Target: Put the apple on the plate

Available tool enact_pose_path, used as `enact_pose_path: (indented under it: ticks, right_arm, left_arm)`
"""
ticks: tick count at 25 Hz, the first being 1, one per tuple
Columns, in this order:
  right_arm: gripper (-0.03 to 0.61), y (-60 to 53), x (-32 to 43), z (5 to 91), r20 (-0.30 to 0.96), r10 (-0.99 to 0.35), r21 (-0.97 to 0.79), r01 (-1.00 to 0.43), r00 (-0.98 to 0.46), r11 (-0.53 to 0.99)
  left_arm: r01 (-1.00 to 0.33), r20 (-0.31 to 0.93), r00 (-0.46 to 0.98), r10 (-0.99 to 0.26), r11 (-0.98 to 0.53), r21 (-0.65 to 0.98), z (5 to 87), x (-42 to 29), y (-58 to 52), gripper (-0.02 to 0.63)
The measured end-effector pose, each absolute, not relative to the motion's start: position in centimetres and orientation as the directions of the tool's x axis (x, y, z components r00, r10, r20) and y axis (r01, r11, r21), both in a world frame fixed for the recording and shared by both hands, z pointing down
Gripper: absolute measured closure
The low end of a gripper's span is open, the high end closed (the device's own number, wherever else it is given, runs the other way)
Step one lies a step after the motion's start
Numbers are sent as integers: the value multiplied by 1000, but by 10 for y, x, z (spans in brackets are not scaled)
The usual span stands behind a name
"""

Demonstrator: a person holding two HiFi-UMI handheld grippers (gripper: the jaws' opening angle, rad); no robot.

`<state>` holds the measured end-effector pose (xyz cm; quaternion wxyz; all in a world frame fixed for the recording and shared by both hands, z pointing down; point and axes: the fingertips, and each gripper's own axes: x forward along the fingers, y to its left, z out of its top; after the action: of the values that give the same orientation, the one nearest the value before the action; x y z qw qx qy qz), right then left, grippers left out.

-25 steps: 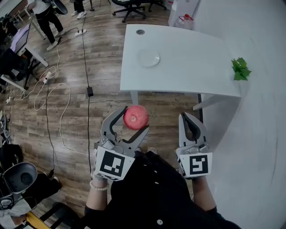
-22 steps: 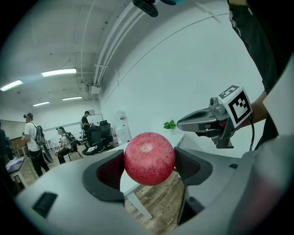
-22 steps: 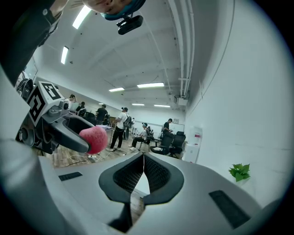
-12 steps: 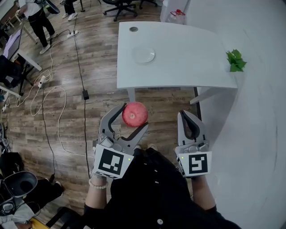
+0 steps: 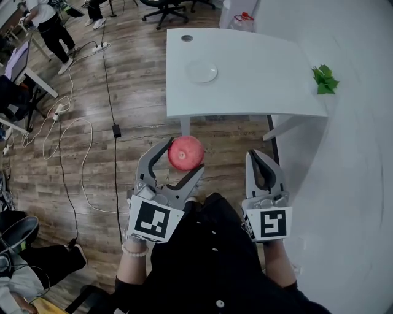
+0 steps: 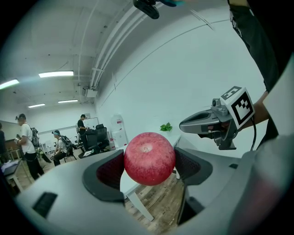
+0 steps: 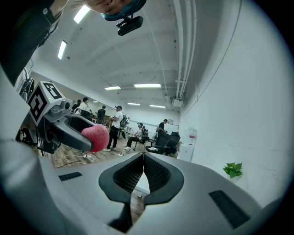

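A red apple is clamped between the jaws of my left gripper, held in the air over the wooden floor, short of the white table. The left gripper view shows the apple filling the gap between the two dark pads. A pale, round plate lies on the table's far left part, well ahead of the apple. My right gripper hangs beside the left one, jaws shut together with nothing in them; in its own view the pads meet and the apple shows at left.
A small green plant sits at the table's right edge by the white wall. Cables and a power strip trail over the floor at left. People and office chairs stand at the back, beyond the table.
The view has shifted a little, and the table sits slightly nearer and further right than a second ago. The apple stays clamped in the left gripper, and the right gripper stays shut.
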<state>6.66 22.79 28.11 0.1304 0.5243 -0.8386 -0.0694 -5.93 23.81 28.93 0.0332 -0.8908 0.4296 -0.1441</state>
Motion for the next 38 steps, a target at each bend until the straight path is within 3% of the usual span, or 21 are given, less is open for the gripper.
enact_pose_path:
  ticks: [18,38]
  right_arm:
    - [537,208,40,286,148,-870,270,-827,-470,493]
    - [537,95,56,299,154,-825,231,-792,-544,565]
  left_arm:
    - [-801,217,534,-817,-571,-181,293,-90,228,258]
    - [-837,249,466,-849,-514,-187,300,-70,128,258]
